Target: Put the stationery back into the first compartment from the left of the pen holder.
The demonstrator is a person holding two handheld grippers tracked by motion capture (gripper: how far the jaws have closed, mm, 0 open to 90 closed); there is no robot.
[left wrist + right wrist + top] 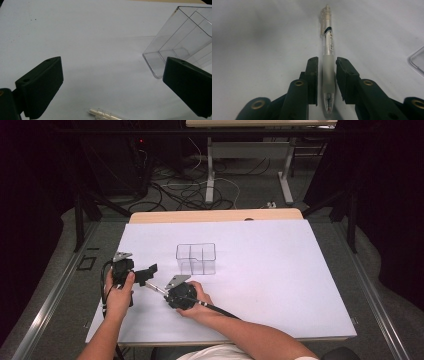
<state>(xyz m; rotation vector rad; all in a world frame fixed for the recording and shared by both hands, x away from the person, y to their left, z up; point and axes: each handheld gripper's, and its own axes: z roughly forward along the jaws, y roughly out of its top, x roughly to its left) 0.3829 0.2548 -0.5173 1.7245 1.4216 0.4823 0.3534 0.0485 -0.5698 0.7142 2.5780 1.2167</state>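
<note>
A clear pen (329,45) with a frosted grip lies flat on the white table sheet (260,270). In the right gripper view its grip section sits between the jaws of my right gripper (327,61). The right pad is at the barrel and a thin gap shows at the left pad. In the high view my right gripper (165,291) points up-left along the pen (155,288). My left gripper (145,272) rests just left of it, jaws wide open (113,65) with nothing between them. The pen's clicker end (105,114) shows at the bottom of the left gripper view.
A clear plastic box (196,258) with inner dividers stands upright just beyond both grippers; its near corner (180,37) shows in the left gripper view. The white sheet stretches wide to the right and the table's front edge lies close to the hands.
</note>
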